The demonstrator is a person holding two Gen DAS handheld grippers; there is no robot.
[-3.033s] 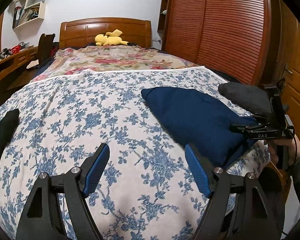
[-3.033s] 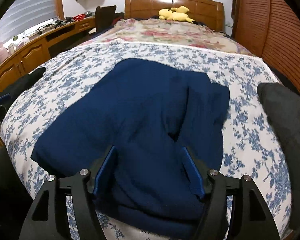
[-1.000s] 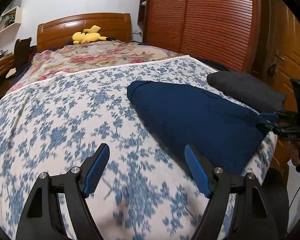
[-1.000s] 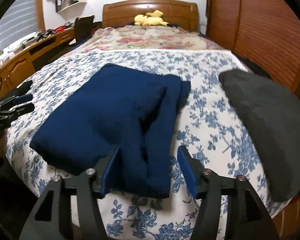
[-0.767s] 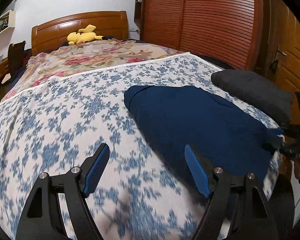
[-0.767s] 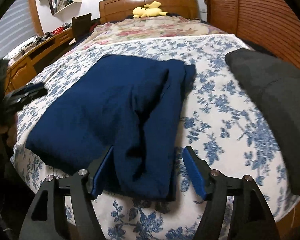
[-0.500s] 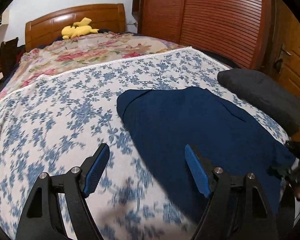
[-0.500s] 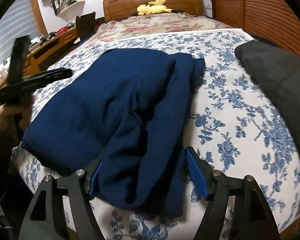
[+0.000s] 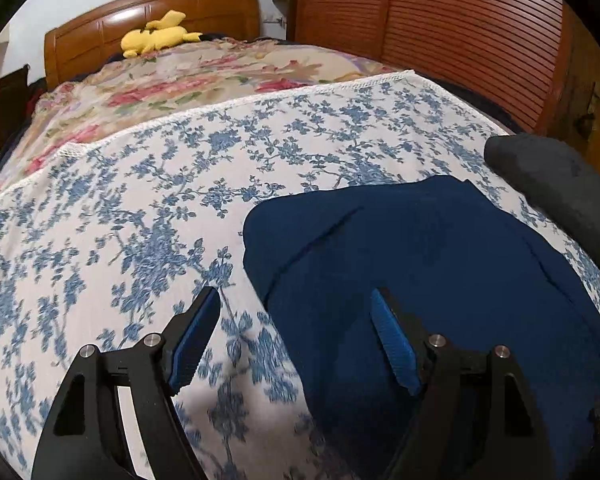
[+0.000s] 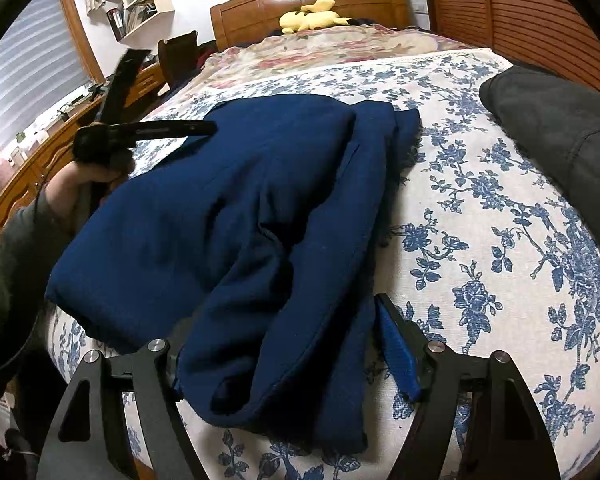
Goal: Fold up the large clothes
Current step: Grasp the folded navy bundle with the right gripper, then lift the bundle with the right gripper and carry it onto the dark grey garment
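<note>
A navy garment (image 9: 420, 260), folded lengthwise, lies on the blue-flowered bedspread (image 9: 140, 220) near the foot of the bed. My left gripper (image 9: 296, 336) stands open over the garment's left edge, its right finger above the cloth and its left finger above the bedspread. In the right wrist view the garment's (image 10: 228, 200) thick near end lies between the jaws of my right gripper (image 10: 284, 360). Its right pad (image 10: 396, 356) stands just clear of the cloth, and its left pad is hidden behind the fold. The left gripper (image 10: 172, 130), held in a hand (image 10: 88, 176), hovers at the garment's far left side.
A dark grey folded garment (image 9: 548, 176) lies at the bed's right edge. A yellow plush toy (image 9: 160, 36) rests by the wooden headboard. Louvred wardrobe doors (image 9: 440, 40) stand close on the right, and a wooden desk (image 10: 40, 160) runs along the left.
My left gripper has swung right until its right finger is over the navy garment. My right gripper has sunk closer to the garment's near end, and its jaws have widened around the fold.
</note>
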